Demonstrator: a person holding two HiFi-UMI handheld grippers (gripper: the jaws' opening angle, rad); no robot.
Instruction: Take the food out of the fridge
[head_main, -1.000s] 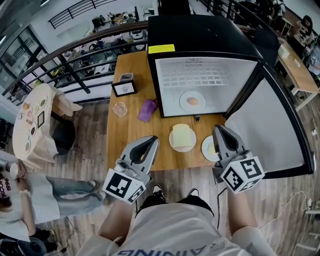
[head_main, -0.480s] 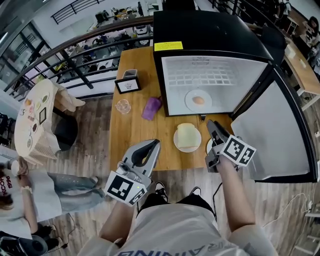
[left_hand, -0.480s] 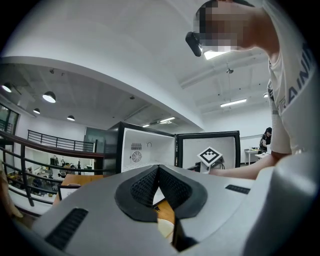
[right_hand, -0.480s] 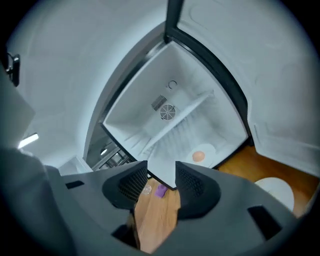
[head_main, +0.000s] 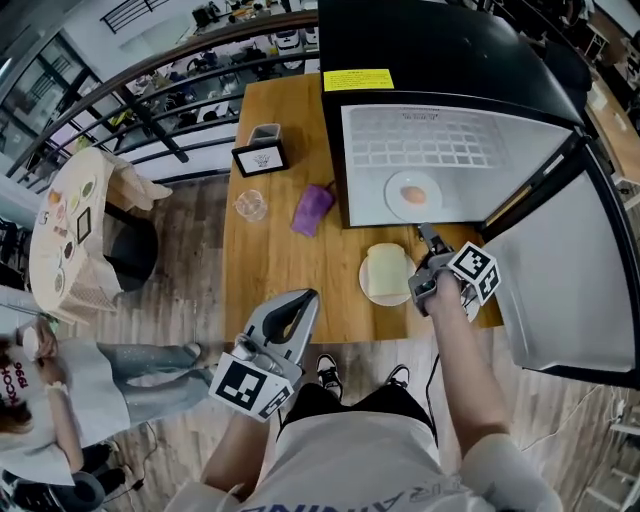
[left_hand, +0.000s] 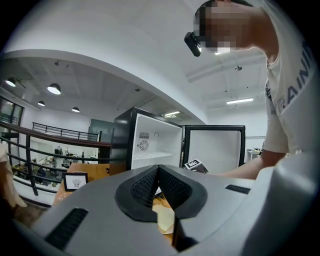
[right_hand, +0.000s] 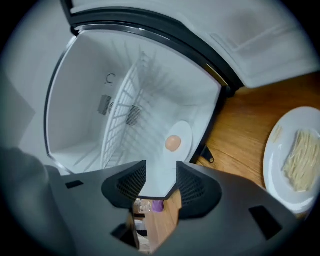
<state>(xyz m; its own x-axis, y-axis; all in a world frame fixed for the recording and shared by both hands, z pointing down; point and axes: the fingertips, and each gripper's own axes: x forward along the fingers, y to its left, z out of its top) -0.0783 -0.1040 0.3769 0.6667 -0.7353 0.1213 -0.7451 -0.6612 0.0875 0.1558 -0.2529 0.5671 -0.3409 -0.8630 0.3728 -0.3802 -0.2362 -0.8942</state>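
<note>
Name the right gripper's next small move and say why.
Probably ease the right gripper forward into the open black fridge, toward the white plate carrying the round tan food on its floor. Its jaws have just been opening, stand apart with nothing between them, and point at that plate, the only food visible inside.

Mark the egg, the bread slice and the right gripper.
egg (right_hand: 173, 143), right gripper view, its middle.
bread slice (head_main: 388, 270), head view, top face.
right gripper (right_hand: 161, 171), right gripper view, midway between its fingertips.
</note>
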